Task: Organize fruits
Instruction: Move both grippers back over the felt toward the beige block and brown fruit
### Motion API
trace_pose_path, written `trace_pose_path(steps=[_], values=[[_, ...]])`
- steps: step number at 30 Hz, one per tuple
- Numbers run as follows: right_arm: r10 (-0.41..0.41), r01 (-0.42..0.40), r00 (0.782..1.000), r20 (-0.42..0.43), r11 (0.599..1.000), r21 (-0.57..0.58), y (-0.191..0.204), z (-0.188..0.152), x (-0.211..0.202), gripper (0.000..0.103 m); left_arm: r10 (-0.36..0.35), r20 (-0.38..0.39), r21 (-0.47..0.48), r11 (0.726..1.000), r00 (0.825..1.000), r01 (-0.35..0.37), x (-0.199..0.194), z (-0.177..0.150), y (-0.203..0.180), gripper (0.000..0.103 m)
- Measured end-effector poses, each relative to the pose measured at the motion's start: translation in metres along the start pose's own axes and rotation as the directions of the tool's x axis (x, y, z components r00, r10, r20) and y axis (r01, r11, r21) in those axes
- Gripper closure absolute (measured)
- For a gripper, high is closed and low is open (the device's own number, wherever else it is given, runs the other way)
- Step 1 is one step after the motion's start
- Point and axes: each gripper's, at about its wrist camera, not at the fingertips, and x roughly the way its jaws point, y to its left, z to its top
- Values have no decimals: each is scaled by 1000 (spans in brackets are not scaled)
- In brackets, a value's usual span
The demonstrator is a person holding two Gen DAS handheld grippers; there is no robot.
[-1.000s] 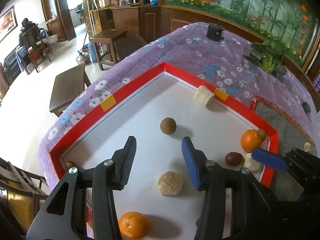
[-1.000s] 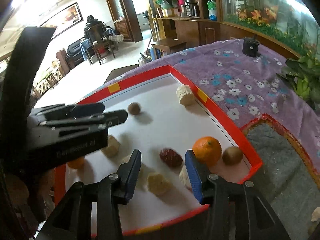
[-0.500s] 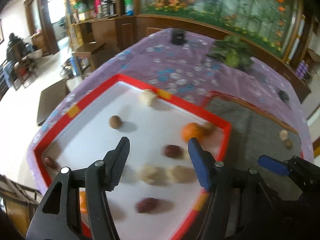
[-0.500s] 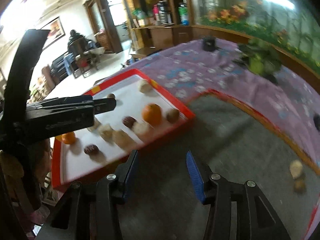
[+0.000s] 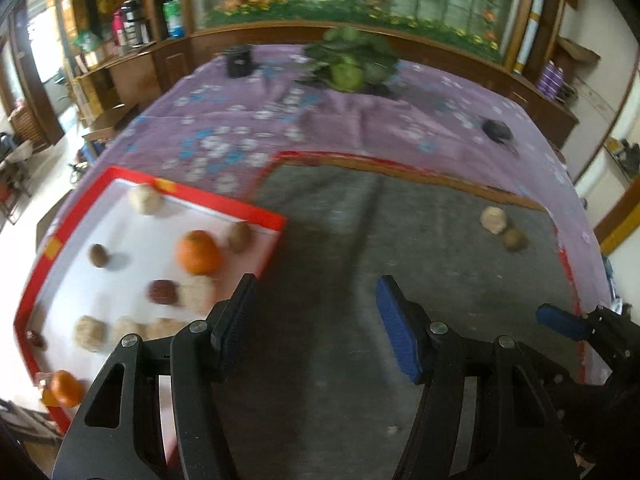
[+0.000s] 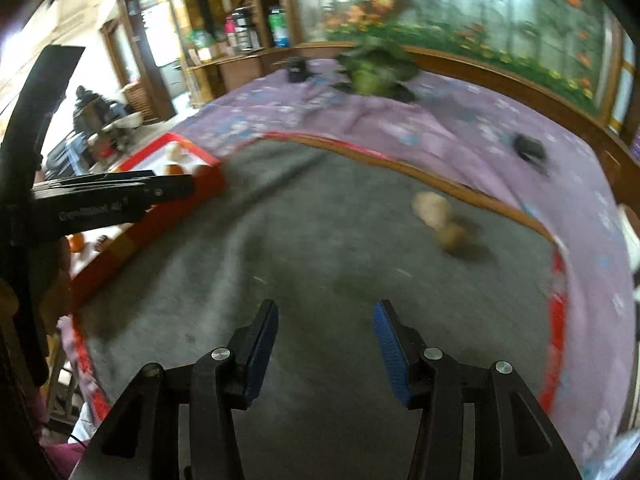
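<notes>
Early stage, by the look of it. Only two pieces moved: pale lump (image 5: 494, 219) and brown fruit (image 5: 514, 239) touching, upper right on grey mat (image 5: 340, 240). Most fruit, oranges included, left in red-rimmed tray (image 5: 224, 205), left of frame. Left gripper (image 5: 316, 320) wide, right gripper (image 6: 325, 342) opening, both empty.

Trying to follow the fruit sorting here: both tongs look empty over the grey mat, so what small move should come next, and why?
Probably carry the right tongs forward toward the pale lump and brown fruit on the grey mat. Both tongs are open and hold nothing, and that pair lies ahead of them, apart from the fruit in the red-rimmed tray.
</notes>
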Motion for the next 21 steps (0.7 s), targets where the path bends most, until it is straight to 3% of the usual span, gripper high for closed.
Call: trace_pose_path(steps=[6,10,17,21], values=[[-52,51,999,7,996,66,-39,-8,-8,54,-60,-32,58,996,998,62,13,5,-40,42],[-45,41,998,44,995,91,-52,-1,-7,54,-73,-44,87,993,996,76,19,9,-59,42],[-46,48,997,53,998,-40,-57,28,24,54,-80,-55,98,992,995,85,26,13,-65,42],[2,1,999,42,997,-80,-65,43,42,56,-71,-67,94,993,995,78,33,17,-64,42]])
